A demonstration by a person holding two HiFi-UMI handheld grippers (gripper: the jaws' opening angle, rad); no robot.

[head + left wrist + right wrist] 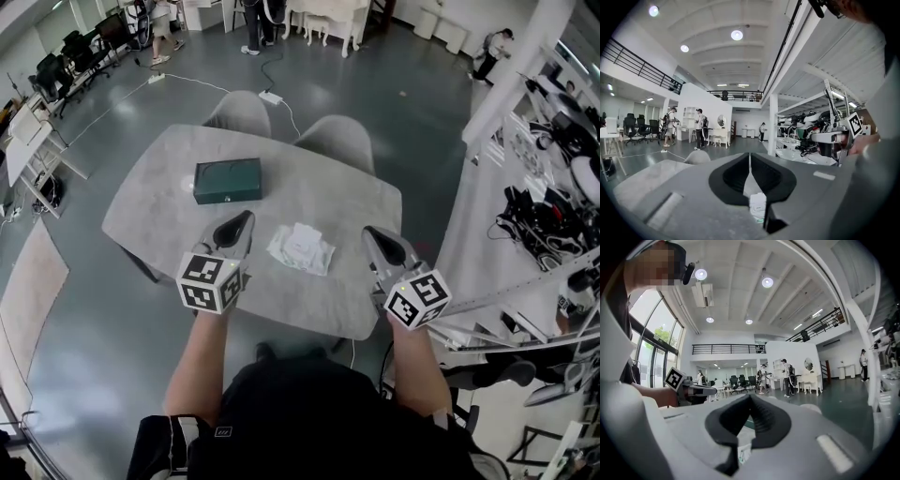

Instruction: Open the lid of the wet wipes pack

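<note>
The wet wipes pack [302, 248] lies white and rather crumpled on the grey worktop [159, 202], a little nearer our edge than the middle. From the head view we cannot tell how its lid stands. In the left gripper view we see a slice of the pack low down, through the opening beneath the jaws, not between them.

On either side of the pack in the head view are our two tools, neither touching it. The left tool [246, 217] is held just left of the pack with its jaws closed together at the tips and nothing caught in them. The right tool [373, 234] is held just right of the pack, jaws likewise brought together and empty. Both gripper views look out level across the room rather than down at the worktop, and each shows the other tool's marker cube off to the side.

Beyond the left tool, farther across the worktop, a dark green box [228, 180] lies flat, well apart from the pack. Two pale chairs [242, 111] are tucked at the far edge. Past them we see a dark glossy floor [375, 75], a white cable [202, 82] trailing over it, and people standing near white furniture at the back of the room.
</note>
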